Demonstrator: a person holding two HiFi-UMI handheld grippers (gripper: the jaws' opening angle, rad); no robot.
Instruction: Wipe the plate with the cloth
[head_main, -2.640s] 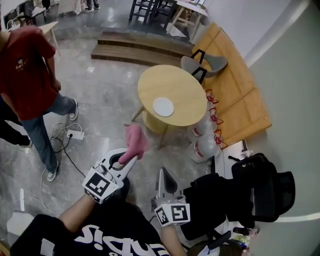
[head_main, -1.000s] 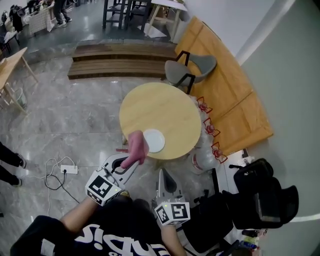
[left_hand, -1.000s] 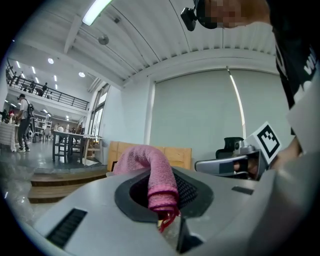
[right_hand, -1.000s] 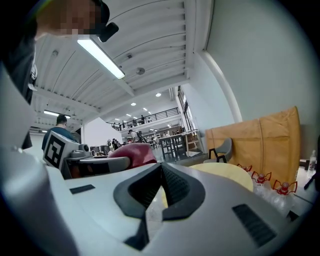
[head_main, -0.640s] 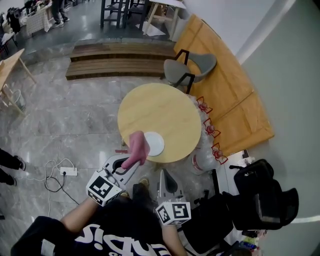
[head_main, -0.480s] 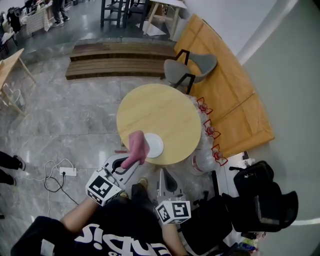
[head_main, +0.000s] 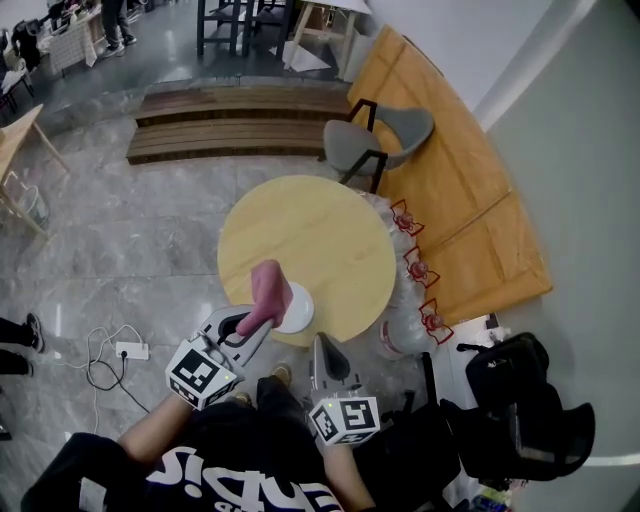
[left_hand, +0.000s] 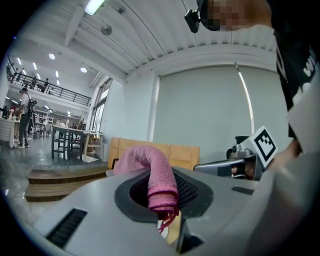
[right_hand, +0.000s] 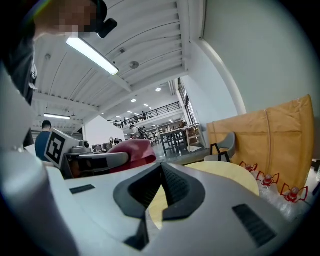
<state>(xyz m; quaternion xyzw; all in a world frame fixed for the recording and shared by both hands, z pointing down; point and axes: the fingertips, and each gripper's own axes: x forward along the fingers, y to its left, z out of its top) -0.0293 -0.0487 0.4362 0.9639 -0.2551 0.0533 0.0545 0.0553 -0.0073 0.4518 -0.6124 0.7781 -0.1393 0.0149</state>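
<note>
In the head view, the left gripper gripped the pink cloth, which overlapped the white plate at the table's near edge. The left gripper view showed the cloth pinched between the jaws. The right gripper view showed the right gripper clenched and empty.

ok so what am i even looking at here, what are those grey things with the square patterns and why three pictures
No robot here: a person holds a two-jaw gripper in each hand. The head view comes from a camera on the person's head, looking down; the two gripper views come from cameras riding on each gripper, looking along its jaws. The left gripper is shut on a pink cloth, held at a white plate on the near edge of a round wooden table. The right gripper is shut and empty, near the table's edge.
</note>
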